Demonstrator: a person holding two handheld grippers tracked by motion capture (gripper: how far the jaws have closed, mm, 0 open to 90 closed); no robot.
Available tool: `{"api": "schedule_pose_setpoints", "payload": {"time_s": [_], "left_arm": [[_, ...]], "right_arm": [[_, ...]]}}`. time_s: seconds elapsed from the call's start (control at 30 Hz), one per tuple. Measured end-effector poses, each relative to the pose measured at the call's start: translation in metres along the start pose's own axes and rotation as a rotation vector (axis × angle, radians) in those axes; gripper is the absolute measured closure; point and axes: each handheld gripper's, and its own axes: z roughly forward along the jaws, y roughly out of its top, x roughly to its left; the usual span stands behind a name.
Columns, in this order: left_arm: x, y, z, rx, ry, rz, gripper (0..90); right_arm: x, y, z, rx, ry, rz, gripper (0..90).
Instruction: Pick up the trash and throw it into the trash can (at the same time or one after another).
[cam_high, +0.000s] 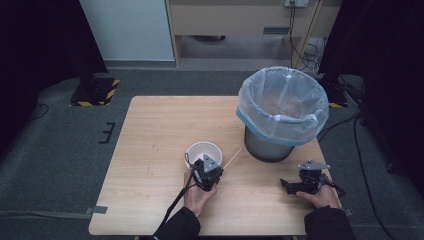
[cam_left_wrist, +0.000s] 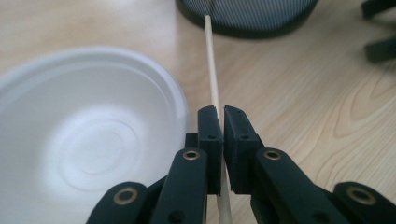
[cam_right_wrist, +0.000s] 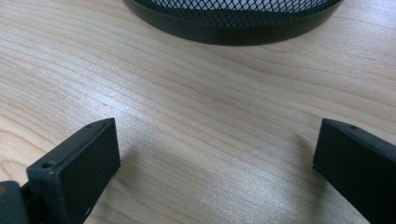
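Meanwhile, at a wooden table, the left gripper pinches a thin wooden stick between fully closed jaws, just beside a white bowl, the stick's far end pointing toward the mesh waste bin lined with a pale blue bag. The right gripper rests near the bin's base with its jaws spread wide, holding nothing. Gripped low on its length, the slender stick could pivot or slip free in the pads, or catch the bin's wall instead of clearing the rim. Its near end is cut off below the left gripper view, and the bin's contents are hard to make out.
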Motion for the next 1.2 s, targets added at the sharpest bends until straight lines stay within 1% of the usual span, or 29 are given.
{"api": "schedule_pose_setpoints", "payload": {"time_s": [0.1,0.13,0.17,0.33,0.47,0.63,0.77,0.87,0.97,1.1,1.2], "left_arm": [[0.003,0.01,-0.017,-0.053,0.001,-0.001,86.0],[0.003,0.01,-0.017,-0.053,0.001,-0.001,86.0],[0.005,0.017,-0.028,-0.094,0.001,-0.005,86.0],[0.013,0.038,-0.055,-0.179,0.014,-0.009,86.0],[0.021,0.055,-0.074,-0.236,0.043,-0.004,86.0],[0.034,0.075,-0.092,-0.29,0.088,0.001,86.0],[0.042,0.092,-0.105,-0.333,0.109,-0.002,86.0],[0.045,0.106,-0.113,-0.364,0.116,0.007,86.0],[0.046,0.12,-0.12,-0.395,0.115,0.011,86.0],[0.045,0.14,-0.124,-0.421,0.124,0.026,86.0],[0.044,0.155,-0.124,-0.439,0.122,0.025,85.9]], "right_arm": [[0.0,0.0,0.0,0.0,0.0,0.0,0.8],[0.0,0.0,0.0,0.0,0.0,0.0,0.8],[0.0,0.0,0.0,0.0,0.0,0.0,0.8],[0.0,0.0,0.0,0.0,0.0,0.0,0.8],[0.0,0.0,0.0,0.0,0.0,0.0,0.8],[0.0,0.0,0.0,0.0,0.0,0.0,0.7],[0.0,0.0,0.0,0.0,0.0,0.0,0.7],[0.0,0.0,0.0,0.0,0.0,0.0,0.8],[0.0,0.0,0.0,0.0,0.0,0.0,0.8],[0.0,0.0,0.0,0.0,0.0,0.0,0.8],[0.0,0.0,0.0,0.0,0.0,0.0,0.8]]}}
